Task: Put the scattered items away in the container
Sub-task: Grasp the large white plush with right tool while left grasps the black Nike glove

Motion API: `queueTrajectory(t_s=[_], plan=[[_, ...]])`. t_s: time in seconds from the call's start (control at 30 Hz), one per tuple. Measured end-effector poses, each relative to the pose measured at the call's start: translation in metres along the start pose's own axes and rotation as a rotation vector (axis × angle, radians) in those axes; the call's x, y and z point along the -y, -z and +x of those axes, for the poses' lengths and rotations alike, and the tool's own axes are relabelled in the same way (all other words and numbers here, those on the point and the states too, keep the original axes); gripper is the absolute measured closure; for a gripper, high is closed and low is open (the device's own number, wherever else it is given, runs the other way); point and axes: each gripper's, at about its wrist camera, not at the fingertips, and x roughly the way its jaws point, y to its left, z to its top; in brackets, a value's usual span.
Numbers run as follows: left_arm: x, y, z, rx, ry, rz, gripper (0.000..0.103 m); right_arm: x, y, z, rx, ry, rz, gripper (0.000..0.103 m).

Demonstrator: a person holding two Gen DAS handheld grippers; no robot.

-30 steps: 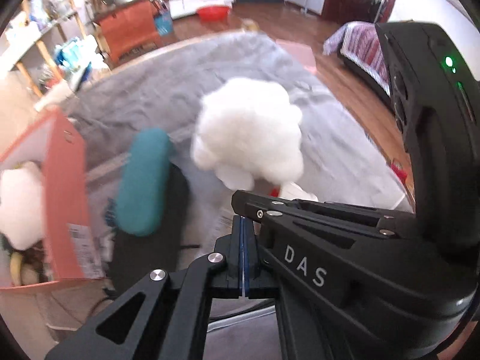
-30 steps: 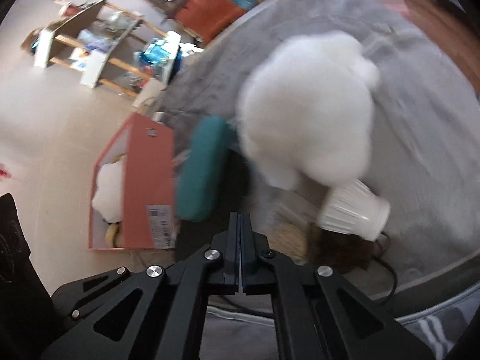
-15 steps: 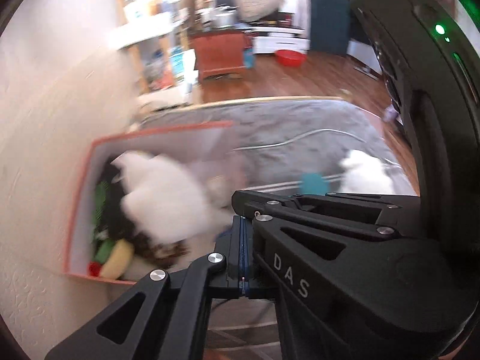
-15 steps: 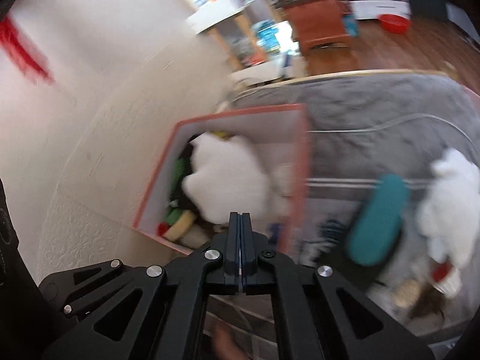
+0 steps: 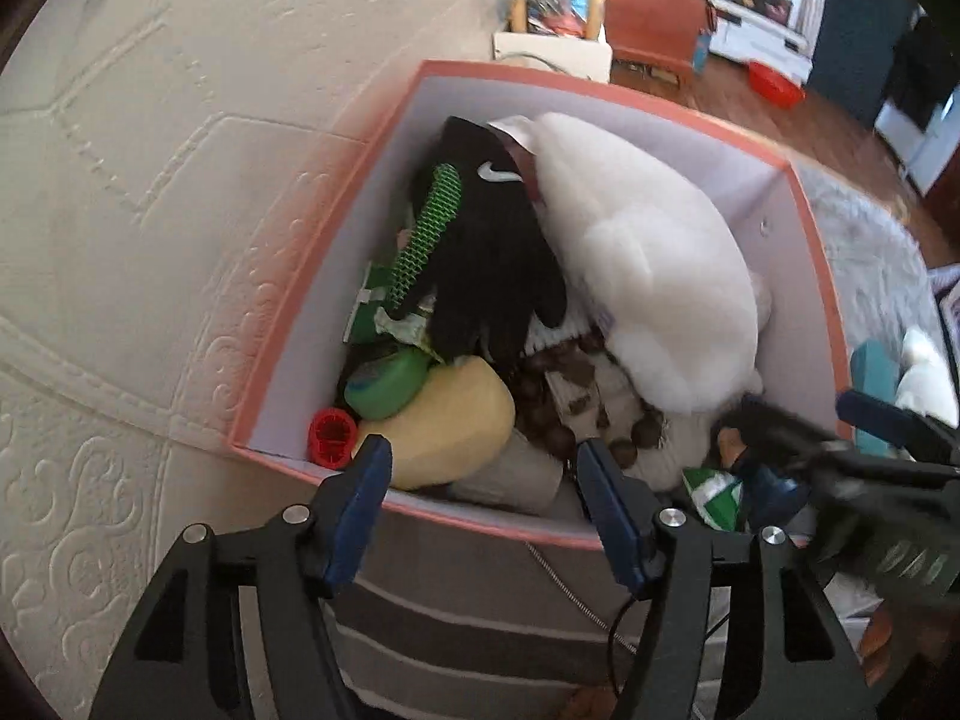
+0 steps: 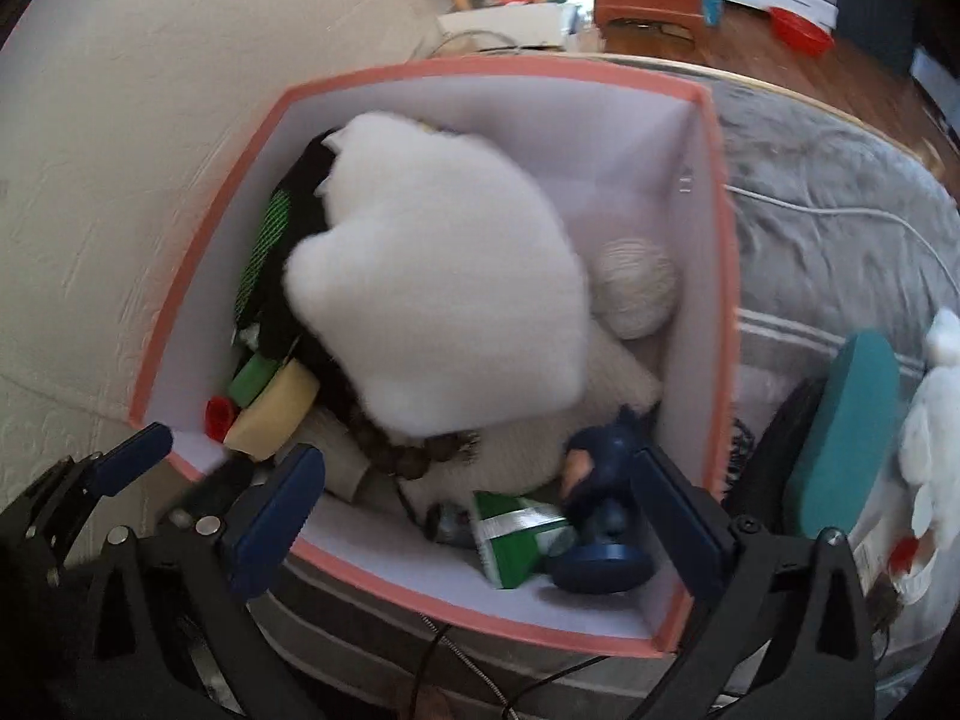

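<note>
Two grippers hang over the box (image 6: 723, 276) on the bed (image 6: 840, 180), and we see it already crowded: a white plush (image 6: 438, 300) heaped on a black glove (image 5: 486, 252), a yarn ball (image 6: 636, 288), a blue figure (image 6: 600, 516) and a green packet (image 6: 510, 534) down at the near wall. Our worry is overflow, because the plush rides high and another bulky drop could roll off it and out over the rim. The teal case (image 6: 846, 432) and a second plush (image 6: 930, 420) lie outside, beside the box. The left gripper (image 5: 480, 480) has just been opening, its jaws partly spread with nothing between them. The right gripper (image 6: 480, 492) has also just been opening, its jaws wide and empty.
</note>
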Motion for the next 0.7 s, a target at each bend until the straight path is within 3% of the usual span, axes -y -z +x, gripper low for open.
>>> queueTrajectory(t_s=[0.13,0.33,0.47,0.53,0.63,0.7], plan=[[-0.002,-0.008,-0.004,0.016,0.031,0.053,0.027,0.024,-0.013,-0.020,0.067,-0.042,0.073,0.001],[0.011,-0.032,0.031,-0.016,0.070,0.120,0.026,0.025,-0.046,-0.022,0.085,-0.121,0.103,0.001],[0.031,-0.042,0.066,-0.045,0.073,0.184,0.026,0.003,-0.071,0.011,0.030,-0.139,0.070,0.001],[0.028,-0.049,0.086,-0.069,0.102,0.137,0.025,-0.008,-0.080,0.035,-0.005,-0.121,0.045,0.001],[0.028,-0.060,0.109,-0.089,0.071,0.120,0.025,-0.013,-0.085,0.075,-0.083,-0.143,0.039,0.001],[0.035,-0.066,0.115,-0.108,0.047,0.137,0.025,-0.012,-0.085,0.093,-0.068,-0.119,0.015,0.001]])
